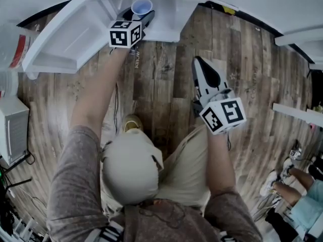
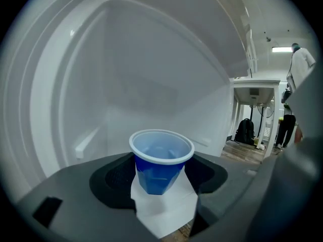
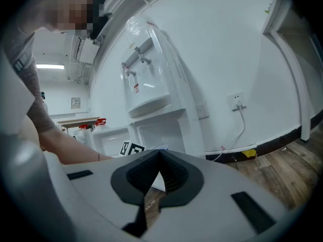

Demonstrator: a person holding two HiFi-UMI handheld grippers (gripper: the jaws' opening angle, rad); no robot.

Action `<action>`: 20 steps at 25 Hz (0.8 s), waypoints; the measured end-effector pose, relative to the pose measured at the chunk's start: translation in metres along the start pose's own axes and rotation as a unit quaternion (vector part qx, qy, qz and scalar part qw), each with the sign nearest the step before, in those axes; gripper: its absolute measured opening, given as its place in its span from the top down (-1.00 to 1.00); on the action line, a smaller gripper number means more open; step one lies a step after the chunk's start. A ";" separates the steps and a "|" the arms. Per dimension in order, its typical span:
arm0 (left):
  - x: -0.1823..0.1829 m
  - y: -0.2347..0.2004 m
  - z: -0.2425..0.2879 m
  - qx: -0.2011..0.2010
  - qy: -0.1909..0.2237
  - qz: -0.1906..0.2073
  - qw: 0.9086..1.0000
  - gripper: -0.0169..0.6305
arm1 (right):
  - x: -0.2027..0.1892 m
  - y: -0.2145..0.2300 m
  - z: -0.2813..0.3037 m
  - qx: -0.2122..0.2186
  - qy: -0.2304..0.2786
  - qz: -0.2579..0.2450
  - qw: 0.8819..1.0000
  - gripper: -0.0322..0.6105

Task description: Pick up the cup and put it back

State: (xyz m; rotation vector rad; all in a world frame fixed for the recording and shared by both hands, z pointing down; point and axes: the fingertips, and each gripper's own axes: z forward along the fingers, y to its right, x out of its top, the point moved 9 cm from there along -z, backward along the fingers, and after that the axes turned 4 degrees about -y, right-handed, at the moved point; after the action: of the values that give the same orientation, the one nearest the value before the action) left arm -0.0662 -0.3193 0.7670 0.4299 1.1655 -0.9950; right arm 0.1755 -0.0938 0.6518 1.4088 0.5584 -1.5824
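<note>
Head view: the left gripper (image 1: 141, 15) reaches into a white moulded compartment (image 1: 171, 19). Its jaws flank a blue cup (image 1: 142, 6), of which only the round pale rim shows. The right gripper (image 1: 198, 63) hangs over the plank-grained wooden floor (image 1: 166, 79), its jaws pressed together to a point with nothing between them.

Left gripper view: the cup is thin blue plastic with a rolled white rim and creased, faceted walls. It stands upright between the jaws, with the ribbed black pads (image 2: 113, 178) clamped on both sides. Smooth white plastic lies beneath; whether the base touches it is unclear.

Right gripper view: beyond the closed jaws stands a glossy white water dispenser (image 3: 146, 79). The jaws cut off its lower part.
</note>
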 end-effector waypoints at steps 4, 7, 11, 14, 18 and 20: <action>-0.007 -0.005 0.016 0.000 -0.009 0.006 1.000 0.02 | 0.001 -0.003 0.007 -0.005 0.006 0.011 1.000 0.89; -0.014 -0.009 0.028 -0.001 -0.019 0.009 1.000 0.01 | 0.002 -0.007 0.012 -0.006 0.004 0.007 1.000 0.89; -0.028 -0.014 0.043 0.001 -0.029 0.003 1.000 0.02 | 0.001 -0.006 0.013 -0.009 -0.009 -0.019 1.000 0.89; -0.037 -0.018 0.049 0.003 -0.032 0.001 0.999 0.02 | -0.001 0.000 0.010 -0.018 -0.007 -0.003 1.000 0.89; -0.047 -0.018 0.055 0.007 -0.036 0.000 0.999 0.02 | -0.001 0.004 0.006 -0.024 -0.006 0.010 1.000 0.89; -0.050 -0.018 0.056 0.009 -0.038 0.004 0.999 0.01 | -0.001 0.001 0.006 -0.021 -0.009 0.001 1.000 0.89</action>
State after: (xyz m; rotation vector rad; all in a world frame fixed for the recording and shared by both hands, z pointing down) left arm -0.0521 -0.3493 0.8367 0.4078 1.0874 -1.0061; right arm 0.1734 -0.0994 0.6541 1.3615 0.5757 -1.5723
